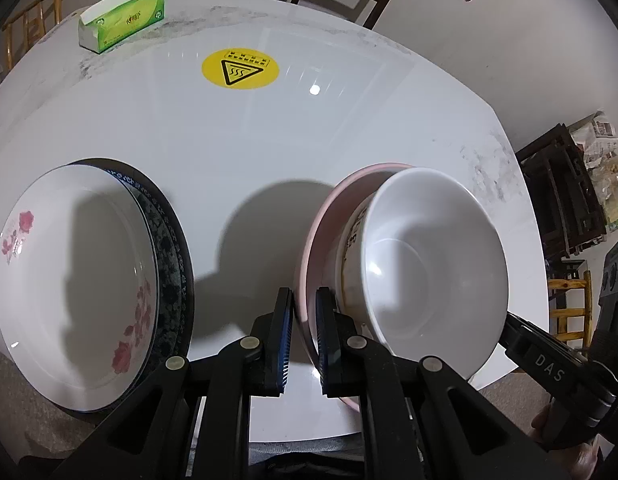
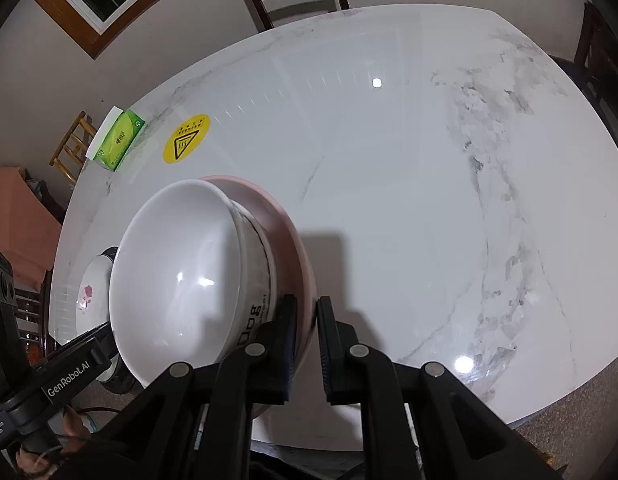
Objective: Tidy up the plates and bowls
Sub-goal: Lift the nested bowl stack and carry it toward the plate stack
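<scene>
Left wrist view: both claws, left claw (image 1: pixel 305 336) & right claw (image 2: pixel 307 344), clenched on pink plate (image 1: pixel 321 216) rim w/ stacked bowls (image 1: pixel 433 256) aboard, mid-carry above bench (image 1: pixel 269 128); next prob. needs level, steady set-down.

Two close downward views, shared table (image 1: pixel 309 152)

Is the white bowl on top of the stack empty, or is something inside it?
Empty. The white bowl shows only its bare glossy inside, in both views.
</scene>
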`<state>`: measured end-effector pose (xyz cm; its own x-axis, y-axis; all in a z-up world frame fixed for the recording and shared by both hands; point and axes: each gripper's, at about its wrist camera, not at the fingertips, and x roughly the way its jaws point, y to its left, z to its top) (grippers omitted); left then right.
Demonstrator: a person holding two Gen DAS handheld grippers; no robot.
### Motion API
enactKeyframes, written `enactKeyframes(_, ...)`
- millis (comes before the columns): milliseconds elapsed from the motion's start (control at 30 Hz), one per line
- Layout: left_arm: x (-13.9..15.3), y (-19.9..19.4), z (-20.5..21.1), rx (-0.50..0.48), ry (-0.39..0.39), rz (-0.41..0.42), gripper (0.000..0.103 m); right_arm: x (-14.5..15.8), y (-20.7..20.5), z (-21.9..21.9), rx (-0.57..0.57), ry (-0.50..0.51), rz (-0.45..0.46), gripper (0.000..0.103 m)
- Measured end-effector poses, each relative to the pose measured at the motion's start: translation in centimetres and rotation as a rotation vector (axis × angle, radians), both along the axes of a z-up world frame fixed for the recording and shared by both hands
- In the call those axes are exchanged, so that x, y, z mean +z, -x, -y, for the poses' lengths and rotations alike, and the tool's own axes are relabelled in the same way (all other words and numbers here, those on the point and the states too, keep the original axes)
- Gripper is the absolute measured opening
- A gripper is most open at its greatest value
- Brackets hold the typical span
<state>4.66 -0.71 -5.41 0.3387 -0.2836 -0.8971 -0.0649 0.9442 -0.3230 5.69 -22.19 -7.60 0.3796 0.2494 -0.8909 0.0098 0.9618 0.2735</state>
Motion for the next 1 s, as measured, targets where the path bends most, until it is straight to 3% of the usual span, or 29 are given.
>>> enactKeyframes(500, 2.0, 0.6, -1.5, 0.024, -0.001, 0.016, 0.007, 2.2, -0.2, -2.3, 0.05, 0.028, 0.023, 0.011)
enactKeyframes(1000, 4.4, 1.2, -5.7, 0.09, -0.011, 0.045, 0.007, 4.3, -0.5, -6.8, 0.135, 0.031, 0.041, 0.011)
